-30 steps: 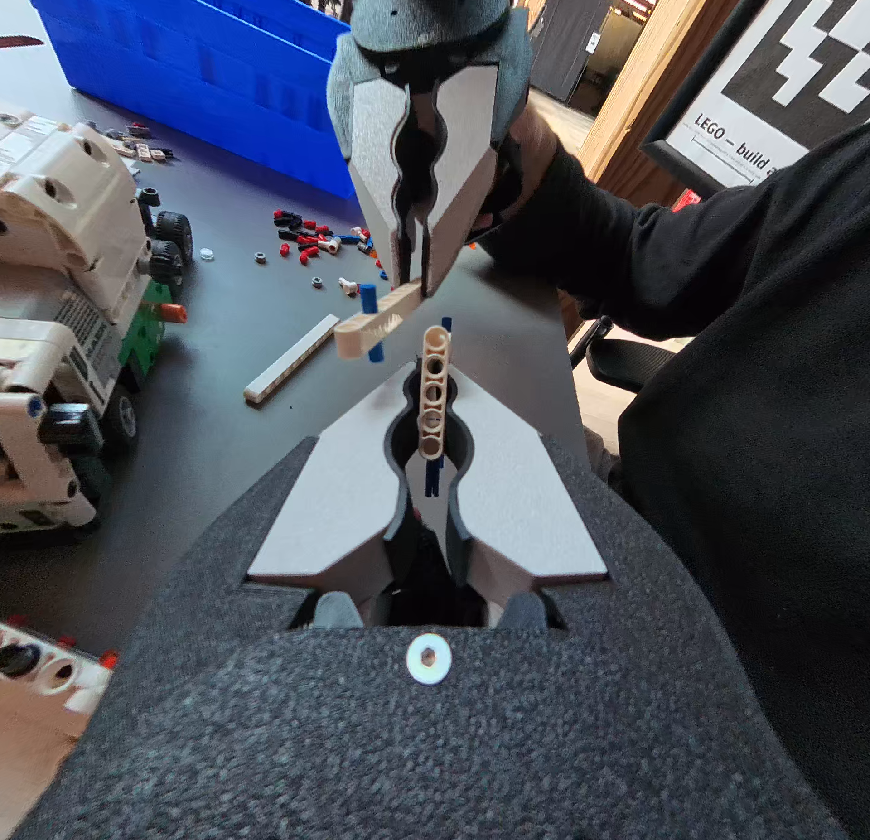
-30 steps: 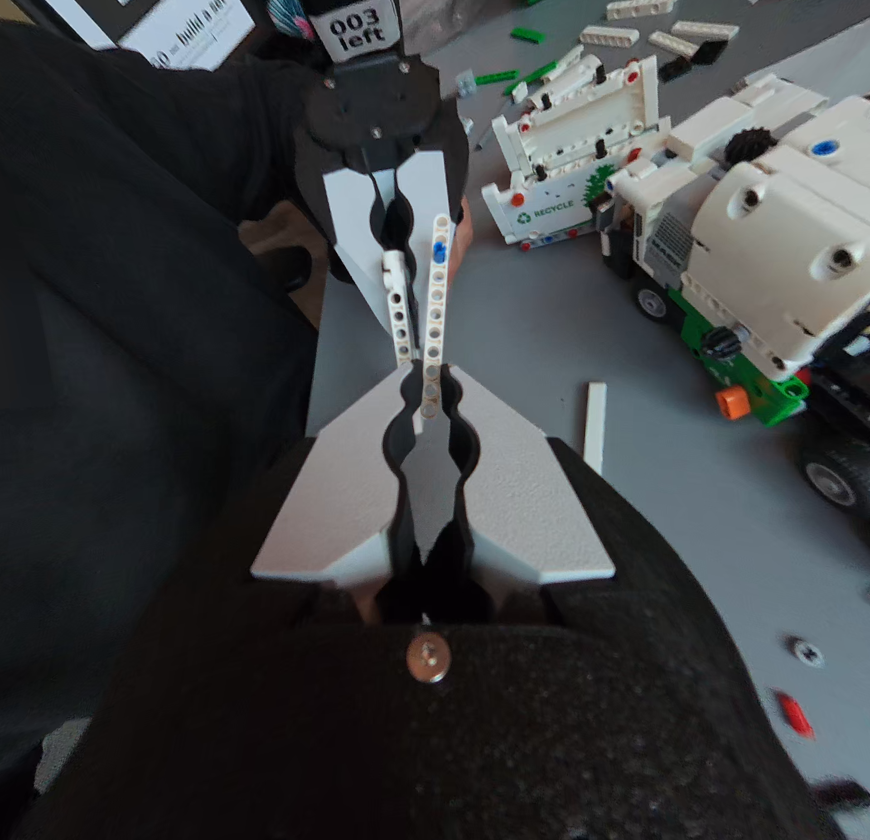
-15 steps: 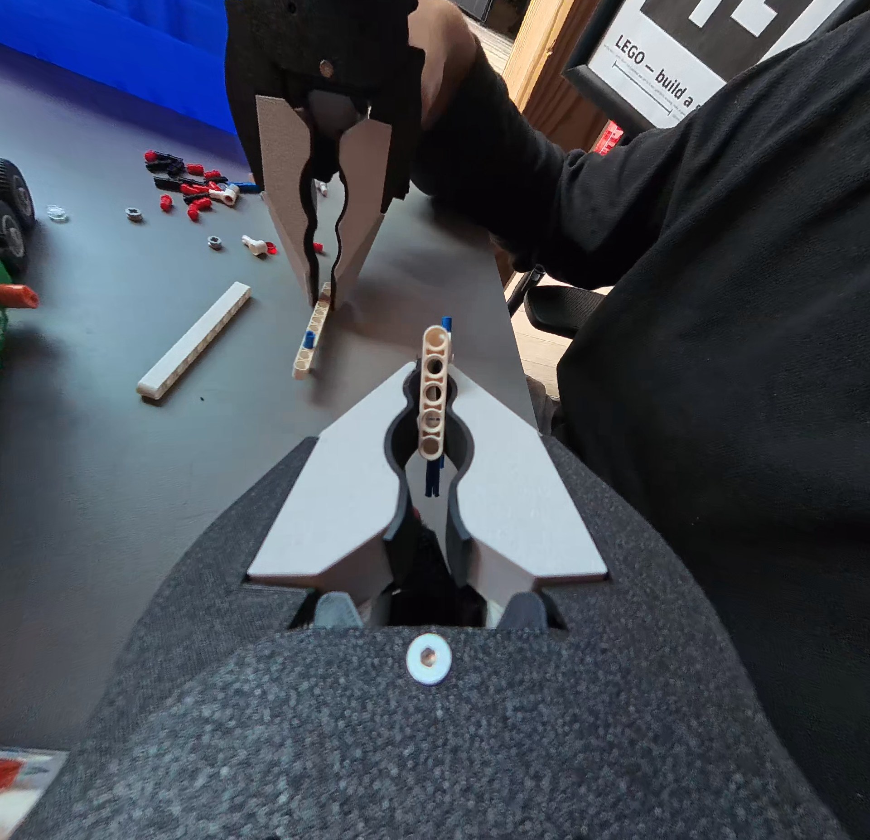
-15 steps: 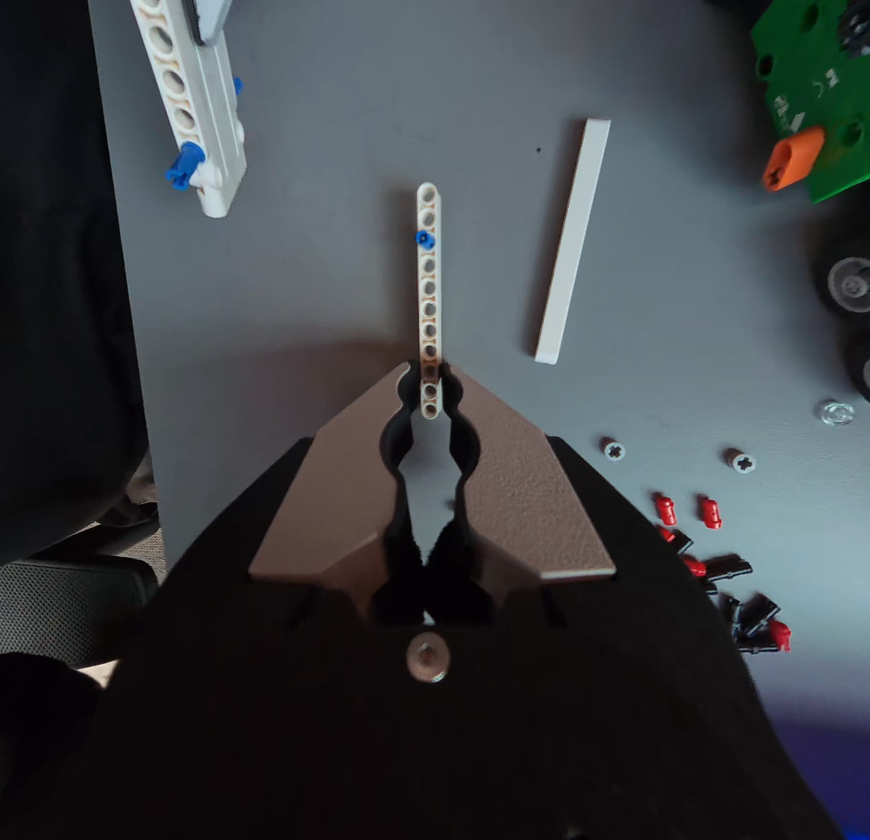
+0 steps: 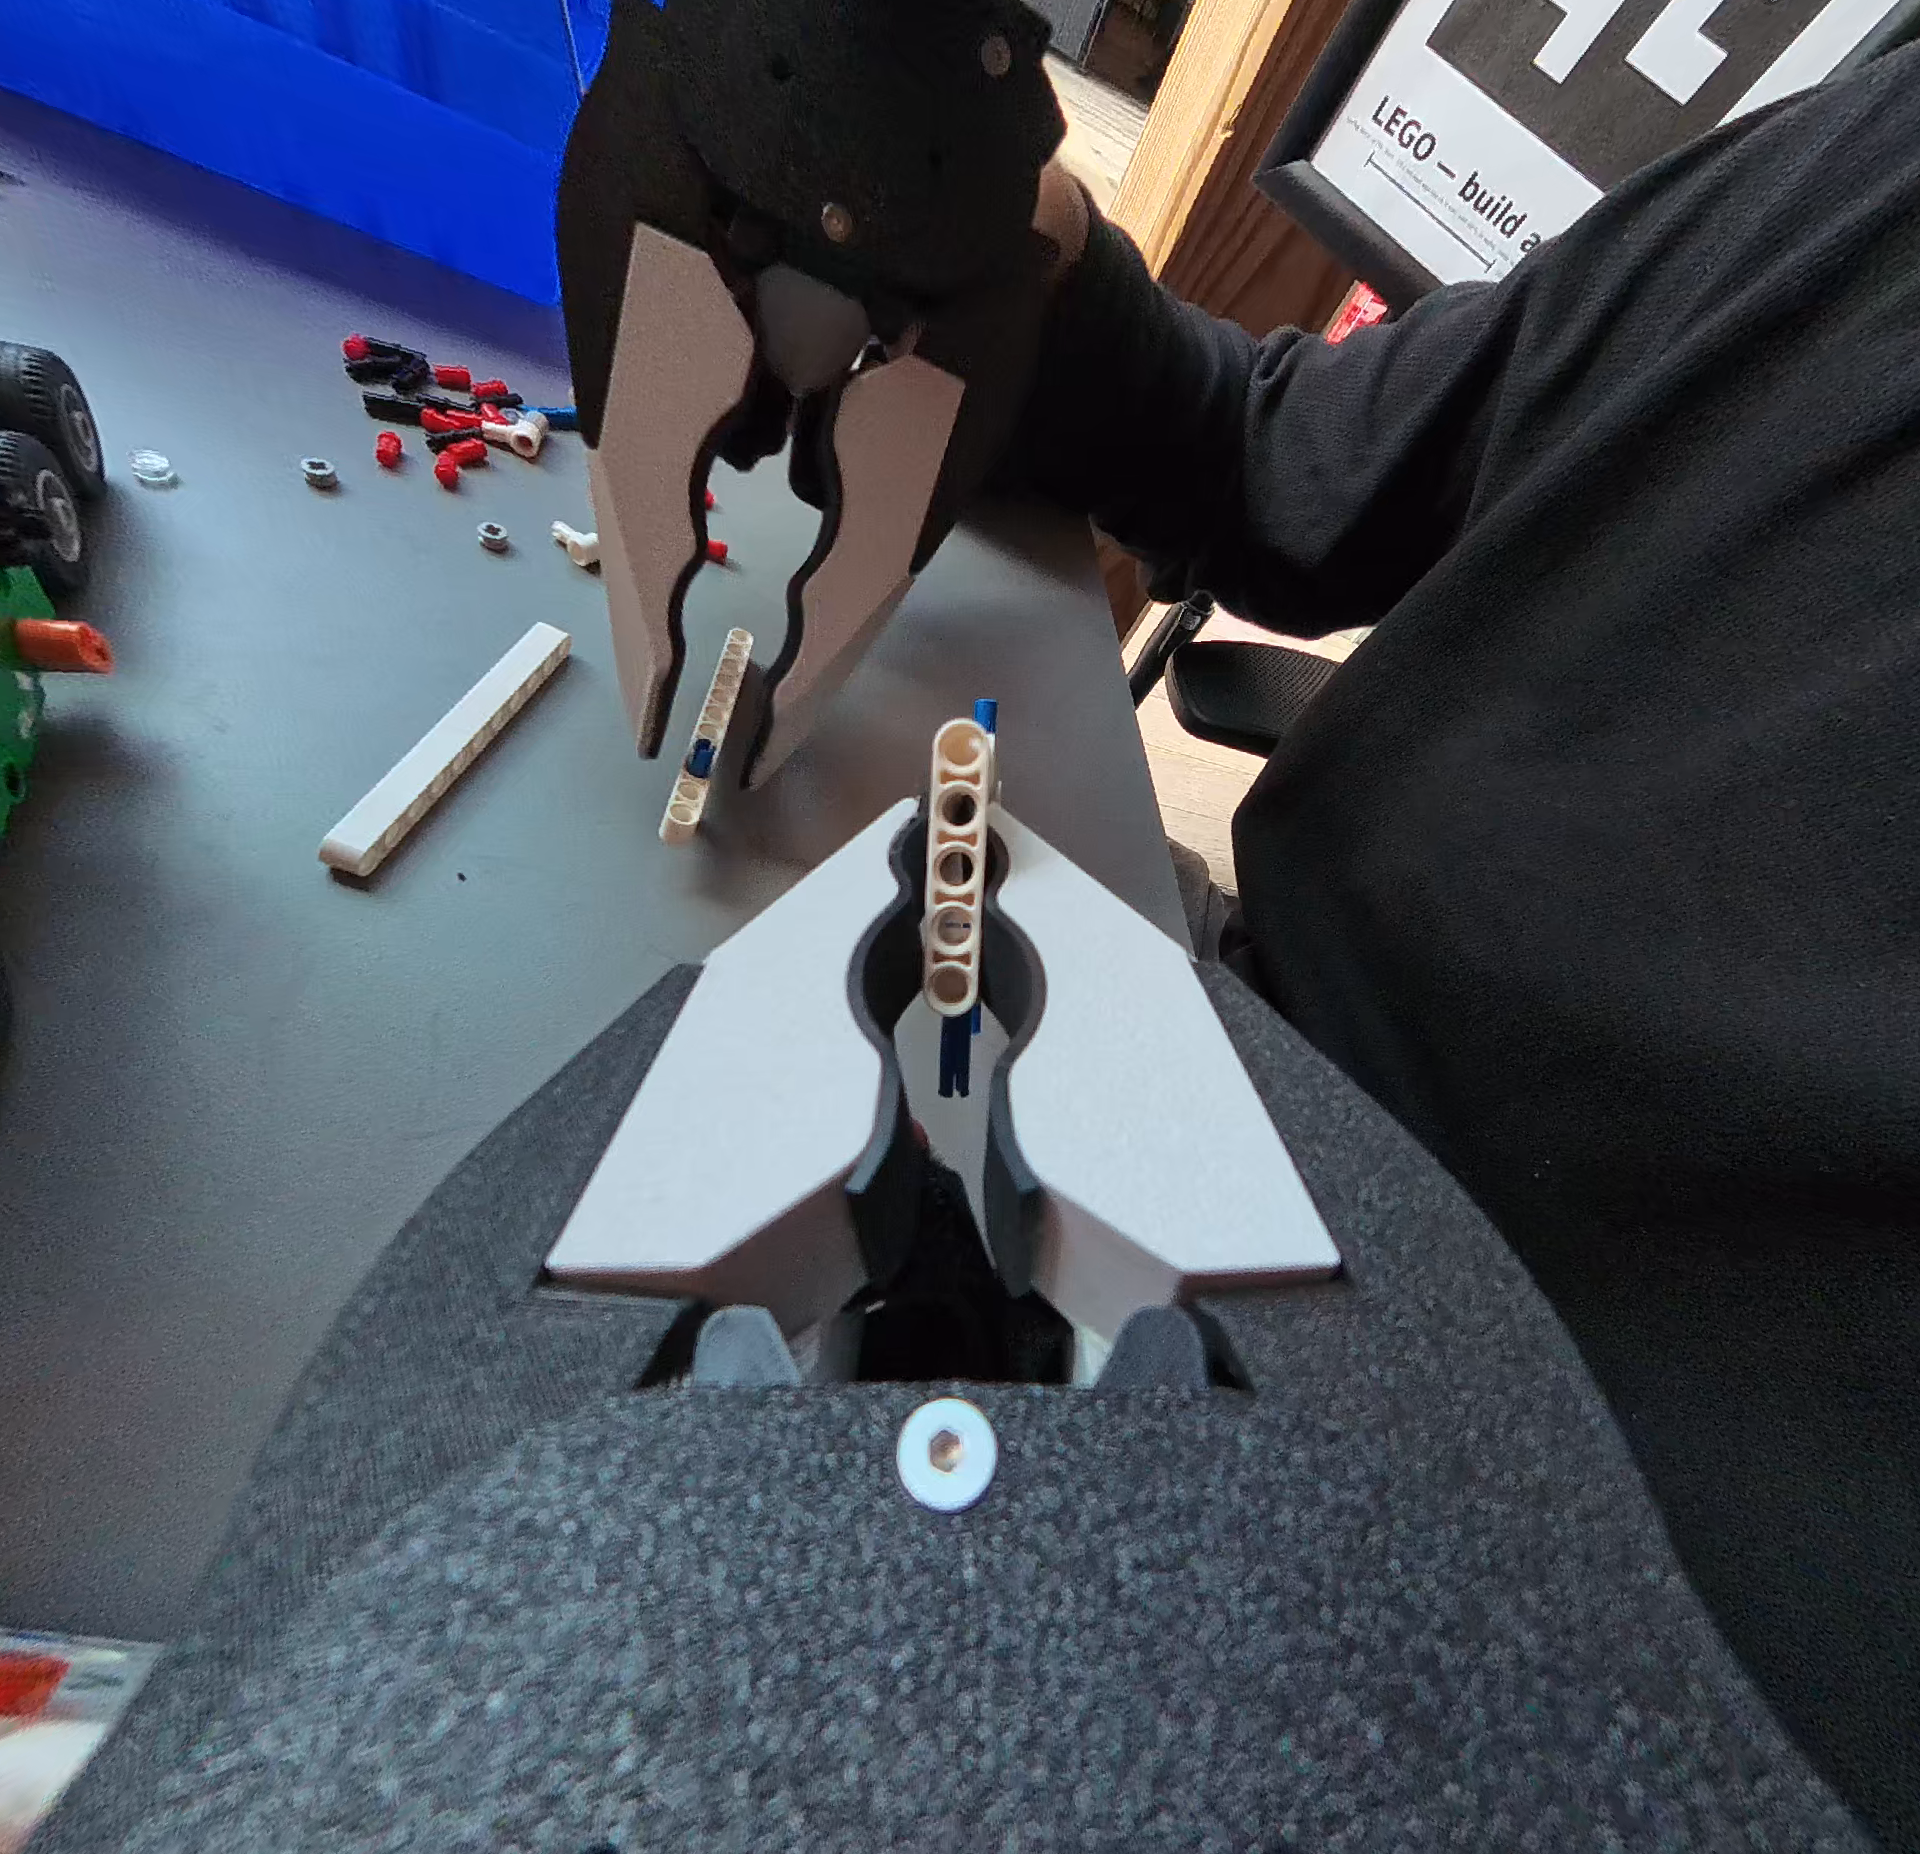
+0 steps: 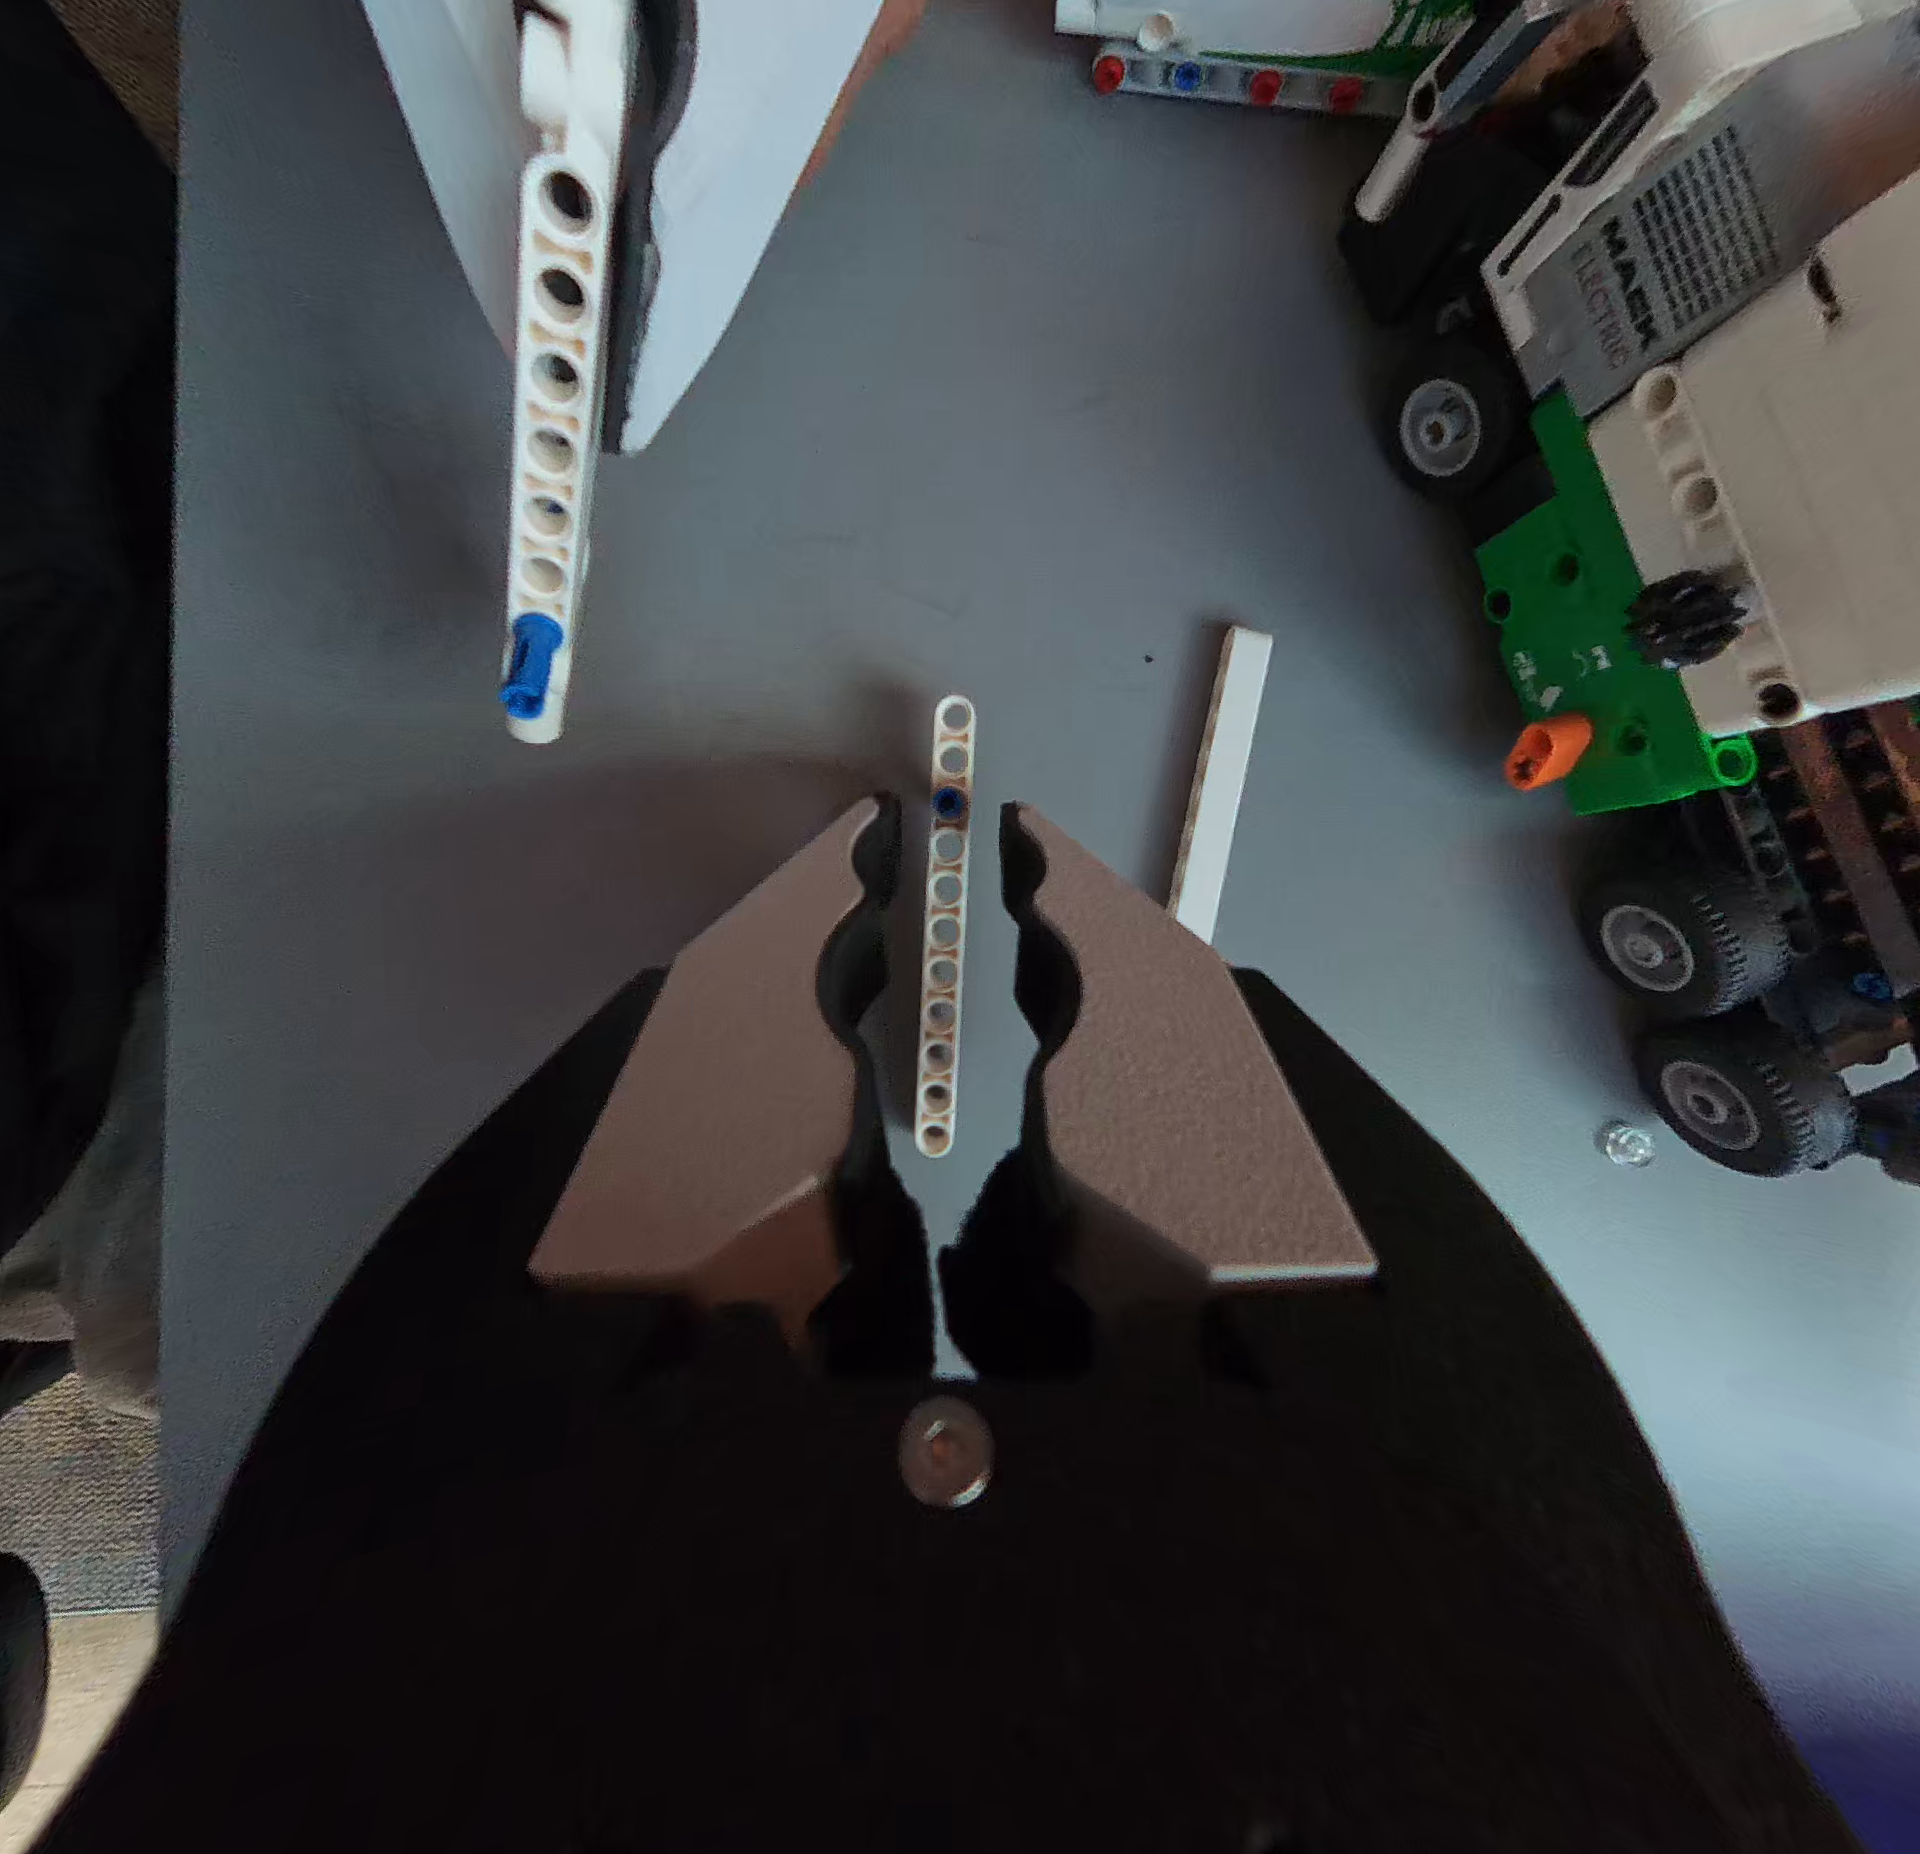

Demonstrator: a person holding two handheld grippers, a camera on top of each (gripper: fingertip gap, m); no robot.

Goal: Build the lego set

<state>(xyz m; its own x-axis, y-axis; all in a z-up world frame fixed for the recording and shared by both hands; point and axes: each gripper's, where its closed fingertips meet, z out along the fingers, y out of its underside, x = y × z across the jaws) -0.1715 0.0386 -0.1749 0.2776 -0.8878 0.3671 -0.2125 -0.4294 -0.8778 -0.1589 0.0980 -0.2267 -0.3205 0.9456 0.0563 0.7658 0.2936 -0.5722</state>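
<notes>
Left tool: your left tool (image 5: 961,838) is pinching a short white beam (image 5: 956,874), which stands upright between its fingers.
Short white beam: a blue pin (image 6: 532,661) sits in the hole near its free end; in the right wrist view that end points toward 6 o'clock.
Right tool: your right tool (image 6: 948,817) is spread, fingers (image 6: 758,1015) apart on either side of the long beam and touching nothing.
Long white beam: the long white beam (image 6: 945,921) lies flat on the worktop (image 6: 1039,402) between those fingers, running 12 to 6 o'clock, with a blue pin in a hole near its far end.
White strip: a plain white strip (image 6: 1221,776) lies on the worktop just beside the long beam, at 2 o'clock from your right tool.
Truck model: the white and green truck (image 6: 1704,454) stands at 2 to 3 o'clock in the right wrist view, well apart from the beams.
Small parts: red and black pins (image 5: 436,412) lie scattered at 10 o'clock in the left wrist view, near a blue bin (image 5: 291,100).
You: your dark sleeve (image 5: 1558,557) fills the 3 o'clock side of the left wrist view.
</notes>
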